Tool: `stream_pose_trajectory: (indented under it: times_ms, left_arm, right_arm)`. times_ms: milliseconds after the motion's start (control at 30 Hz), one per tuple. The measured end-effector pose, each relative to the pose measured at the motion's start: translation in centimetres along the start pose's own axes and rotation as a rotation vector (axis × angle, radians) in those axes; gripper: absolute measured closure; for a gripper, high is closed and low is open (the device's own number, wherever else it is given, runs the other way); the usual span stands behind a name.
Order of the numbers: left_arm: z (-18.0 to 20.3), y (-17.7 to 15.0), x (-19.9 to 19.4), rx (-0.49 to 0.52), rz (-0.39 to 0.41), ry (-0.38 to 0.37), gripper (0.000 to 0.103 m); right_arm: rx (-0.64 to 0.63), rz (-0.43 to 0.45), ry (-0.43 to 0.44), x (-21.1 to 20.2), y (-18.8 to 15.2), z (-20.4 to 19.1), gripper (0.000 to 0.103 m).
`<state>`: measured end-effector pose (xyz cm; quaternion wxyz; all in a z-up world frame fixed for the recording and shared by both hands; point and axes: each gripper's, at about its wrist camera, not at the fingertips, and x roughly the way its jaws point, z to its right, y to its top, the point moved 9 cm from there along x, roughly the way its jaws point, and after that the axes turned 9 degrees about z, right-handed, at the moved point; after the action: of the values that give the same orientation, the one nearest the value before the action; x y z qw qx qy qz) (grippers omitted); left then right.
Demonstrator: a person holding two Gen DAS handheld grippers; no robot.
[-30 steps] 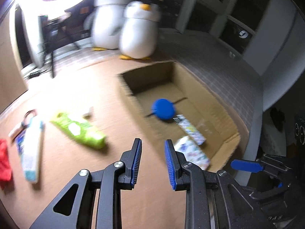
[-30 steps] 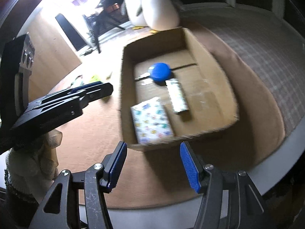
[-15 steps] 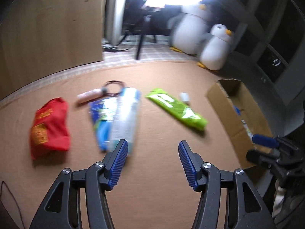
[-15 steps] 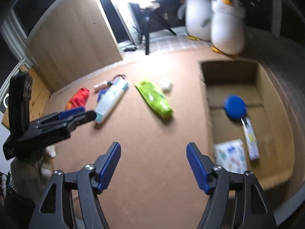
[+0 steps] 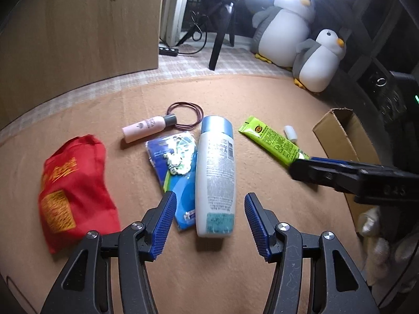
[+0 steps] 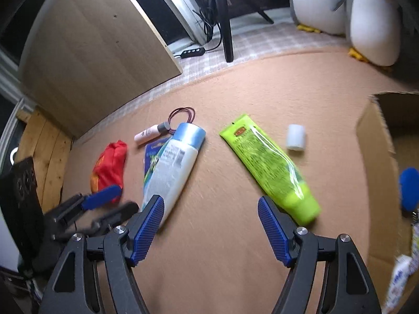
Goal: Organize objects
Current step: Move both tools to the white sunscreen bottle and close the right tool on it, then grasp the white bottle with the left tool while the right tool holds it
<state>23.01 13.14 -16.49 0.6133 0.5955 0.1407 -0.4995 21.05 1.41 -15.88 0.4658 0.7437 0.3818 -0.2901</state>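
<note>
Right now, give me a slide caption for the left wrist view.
Open left gripper hovering over a white lotion bottle among toiletries on a tan mat.

2 plush penguins [image 5: 301, 34], power strip [image 6: 192, 51]

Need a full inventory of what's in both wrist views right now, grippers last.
white bottle: 1, white with blue cap, lying mid-mat
green tube: 1, lime, lying right of the bottle
blue packet: 1, blue, partly under the bottle's left side
pink bottle: 1, pink with grey cap, behind the packet
hair ties: a bunch, dark red, by the pink bottle's cap
red bag: 1, red with gold print, far left
small white cylinder: 1, white, beside the tube
cardboard box: 1, brown, right edge; blue round thing inside
penguin plushies: 2, grey-white, beyond the mat
left gripper: black, blue pads, open, empty
right gripper: same, open, empty
</note>
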Motion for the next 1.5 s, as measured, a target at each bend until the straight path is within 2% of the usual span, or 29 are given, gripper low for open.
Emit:
stream_pose_trajectory:
  times_ms: [167,400,567,700,833,1000,1233,1500]
  left_arm:
    - [0.6,0.1,1.8,0.012,-0.023,-0.035,0.052]
    - [0.4,-0.1,3.4,-0.030,-0.043,-0.062,0.062]
    - [0.0,-0.3,3.7,-0.064,-0.051,-0.077,0.064]
    - [0.2,-0.2,3.8,-0.067,-0.048,-0.074,0.065]
    - [0.4,-0.4,3.6,-0.088,-0.042,-0.082,0.069]
    - [1.5,-1.3,3.5,-0.109,-0.039,-0.089,0.069]
    - [3.1,-3.1,2.5,-0.115,-0.043,-0.092,0.069]
    - [7.2,-7.7,-0.3,-0.098,-0.054,-0.103,0.069]
  right_arm:
    - [0.043,-0.029,0.024,2.8,1.1,-0.6,0.032]
    - [0.106,-0.076,0.060,5.5,1.1,-0.6,0.032]
    - [0.112,-0.100,0.106,6.2,0.7,-1.4,0.033]
    - [0.082,-0.121,0.121,6.6,0.4,-2.5,0.046]
    - [0.076,-0.135,0.130,6.6,0.0,-2.7,0.056]
    - [0.057,-0.155,0.150,6.2,-1.1,-3.1,0.064]
    - [0.040,-0.163,0.142,4.6,-2.8,-2.4,0.064]
    - [0.015,-0.182,0.145,1.0,-7.3,-0.7,0.064]
